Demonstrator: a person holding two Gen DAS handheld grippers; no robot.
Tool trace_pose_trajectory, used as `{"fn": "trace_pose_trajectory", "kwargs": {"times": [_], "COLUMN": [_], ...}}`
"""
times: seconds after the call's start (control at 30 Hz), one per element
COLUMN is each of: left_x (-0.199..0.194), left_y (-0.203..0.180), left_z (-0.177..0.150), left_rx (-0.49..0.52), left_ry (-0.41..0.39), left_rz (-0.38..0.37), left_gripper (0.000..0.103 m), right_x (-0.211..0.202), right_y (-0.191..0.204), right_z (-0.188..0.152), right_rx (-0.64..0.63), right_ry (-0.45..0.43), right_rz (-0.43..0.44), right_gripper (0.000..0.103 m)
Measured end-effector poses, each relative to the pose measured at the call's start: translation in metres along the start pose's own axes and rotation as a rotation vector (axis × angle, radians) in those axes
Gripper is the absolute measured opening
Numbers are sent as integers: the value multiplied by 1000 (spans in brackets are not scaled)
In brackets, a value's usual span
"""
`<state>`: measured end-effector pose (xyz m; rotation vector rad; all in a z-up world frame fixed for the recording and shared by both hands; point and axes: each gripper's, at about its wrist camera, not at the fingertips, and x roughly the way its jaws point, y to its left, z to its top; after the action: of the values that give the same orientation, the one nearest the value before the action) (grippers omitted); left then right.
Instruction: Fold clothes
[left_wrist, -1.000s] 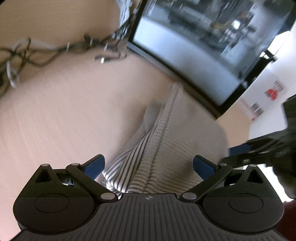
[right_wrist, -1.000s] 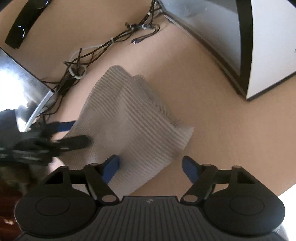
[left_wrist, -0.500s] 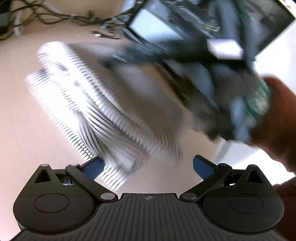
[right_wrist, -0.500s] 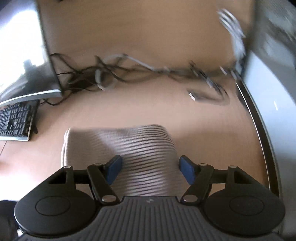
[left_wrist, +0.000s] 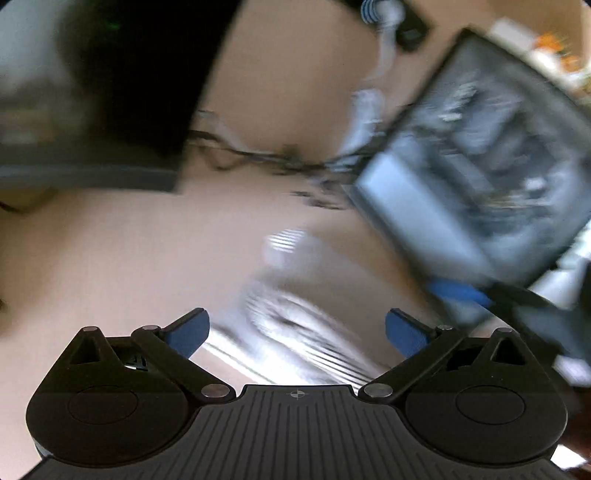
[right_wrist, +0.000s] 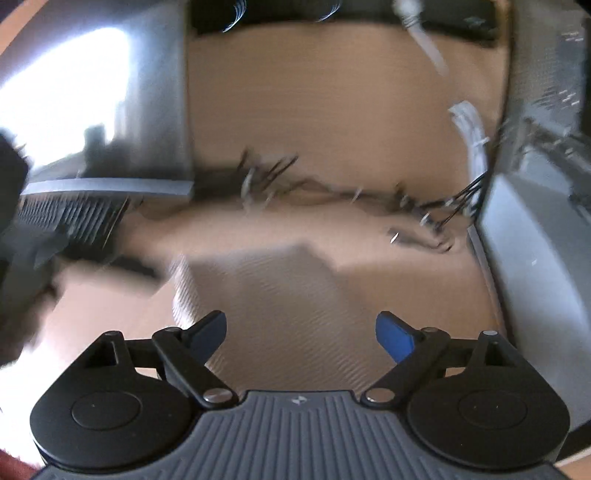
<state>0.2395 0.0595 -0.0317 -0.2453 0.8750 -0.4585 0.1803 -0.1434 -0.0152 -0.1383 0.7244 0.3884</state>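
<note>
the right gripper (right_wrist: 301, 338) stands with its jaws spread wide, having just been opening, and its blue pads (right_wrist: 395, 338) press on nothing. the folded striped cloth (right_wrist: 273, 302) lies flat on the tan desk (right_wrist: 332, 110) just ahead of it, its near edge running in between the open fingers without either pad gripping it. the left gripper (left_wrist: 297, 334) is spread wide too, its blue fingertips (left_wrist: 188, 332) apart and holding nothing; in the left wrist view the same cloth (left_wrist: 295, 332) shows as a blurred striped heap on the desk (left_wrist: 110, 258) between and just beyond the fingers, and whether a pad brushes it i cannot tell. to the right in that view the other gripper appears as a dark blur with a blue tip (left_wrist: 458, 291).

further off, a keyboard (right_wrist: 74, 218) sits at the left under a monitor (right_wrist: 92, 110), a tangle of dark cables (right_wrist: 332, 195) crosses the middle of the desk, and a second dark screen (right_wrist: 535, 258) stands at the right. both views are smeared by motion, so finer detail is lost.
</note>
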Motion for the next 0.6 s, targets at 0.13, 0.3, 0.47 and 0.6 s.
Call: {"fn": "trace_pose_trajectory", "kwargs": {"times": [0.13, 0.3, 0.47, 0.6], "left_x": [28, 9, -9, -15], "left_y": [32, 45, 36, 29], "left_z": [9, 5, -8, -22], "left_rx": [-105, -218, -199, -197], "left_ry": [60, 32, 25, 32], "left_rz": [117, 81, 44, -12], "left_gripper": [103, 103, 103, 103], "right_x": [15, 5, 17, 5], "right_y": [29, 63, 53, 34], "right_z": [-22, -30, -25, -12], "right_rx": [-126, -349, -255, -134], "right_ry": [86, 17, 44, -1], "right_rz": [-33, -80, -80, -99], "right_gripper": [90, 89, 72, 63]}}
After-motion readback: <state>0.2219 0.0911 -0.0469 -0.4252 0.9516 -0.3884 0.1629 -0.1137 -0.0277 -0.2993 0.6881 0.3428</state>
